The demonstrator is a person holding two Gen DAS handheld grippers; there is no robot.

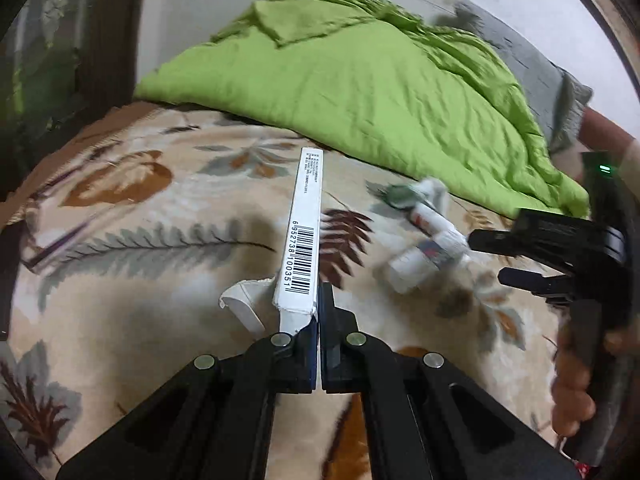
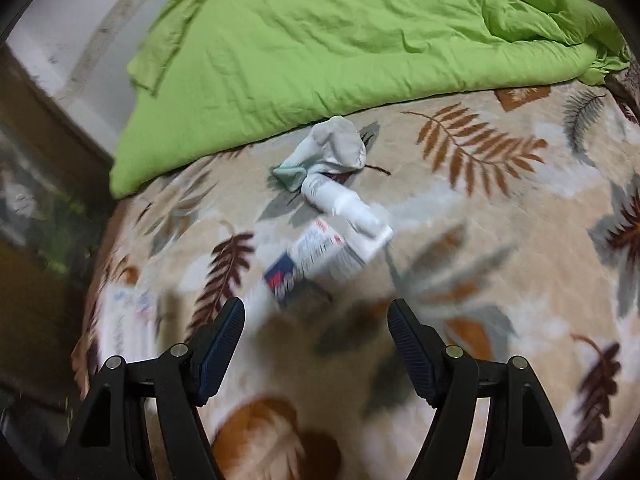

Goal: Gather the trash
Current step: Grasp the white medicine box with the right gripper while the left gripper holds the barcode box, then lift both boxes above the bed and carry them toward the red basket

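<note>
The bed is covered by a leaf-print blanket (image 2: 500,208), and a big green quilt (image 2: 340,40) is heaped far ahead of both grippers. One piece of trash is already picked up: the left gripper (image 1: 318,320) is pressed together on a long white carton with a barcode (image 1: 304,240), which sticks out past its tips. More trash is left, I think. The right gripper (image 2: 316,320) is spread wide and holds nothing. Just ahead of it lie a small blue and white box (image 2: 316,260), then a white tube (image 2: 340,200), then a crumpled tissue (image 2: 336,148). No bin can be seen.
</note>
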